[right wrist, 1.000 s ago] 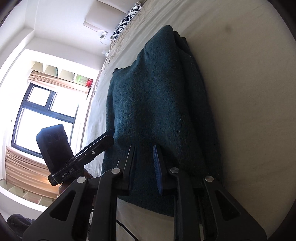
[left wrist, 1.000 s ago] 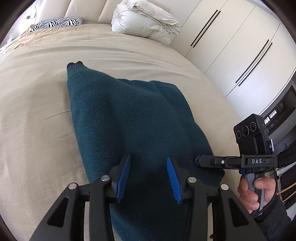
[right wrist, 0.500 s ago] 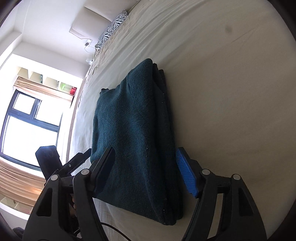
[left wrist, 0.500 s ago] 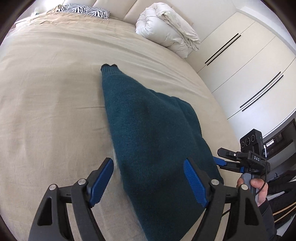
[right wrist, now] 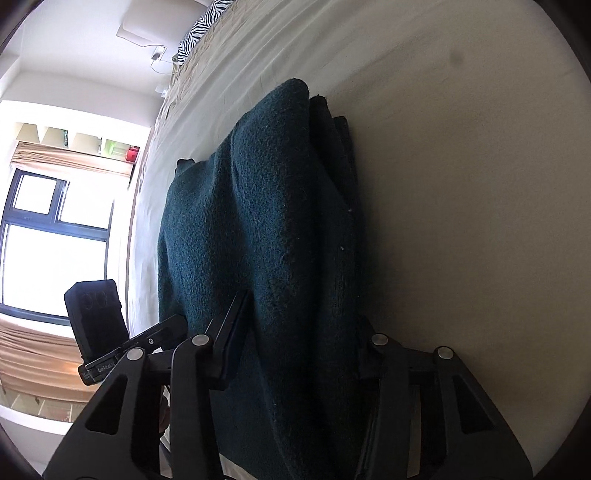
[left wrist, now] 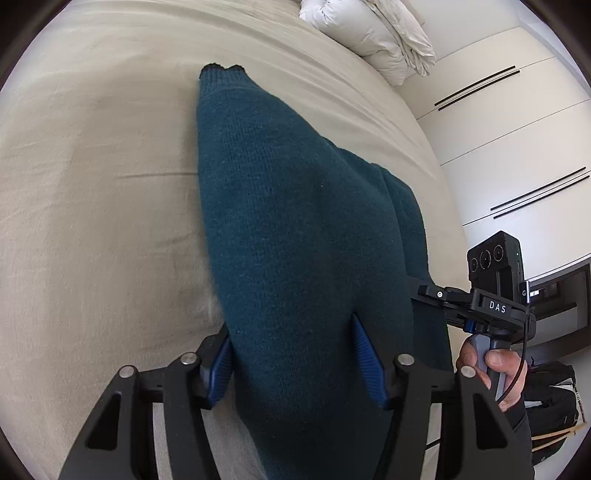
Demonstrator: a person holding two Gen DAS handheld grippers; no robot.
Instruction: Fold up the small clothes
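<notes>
A dark teal knitted sweater (left wrist: 280,206), folded into a long strip, lies on the beige bed (left wrist: 92,184), one cuff pointing to the far end. My left gripper (left wrist: 293,354) is closing on its near end, and the blue pads (left wrist: 365,354) press a raised ridge of knit between them. My right gripper (right wrist: 301,332) is closing too, squeezing the thick folded edge of the sweater (right wrist: 258,206); its right finger is mostly hidden behind the fabric. Each tool shows in the other's view, the right one's body (left wrist: 491,306) held by a hand (left wrist: 495,369).
A white bundled duvet (left wrist: 376,33) sits at the head of the bed, a zebra pillow (right wrist: 199,29) beside it. White wardrobe doors (left wrist: 517,147) line one side, a window (right wrist: 48,236) the other. A dark bag (left wrist: 550,398) stands on the floor.
Both grippers opened wide half a second ago, then moved in over the sweater's near end and narrowed onto it. The knit now bunches up between each pair of pads.
</notes>
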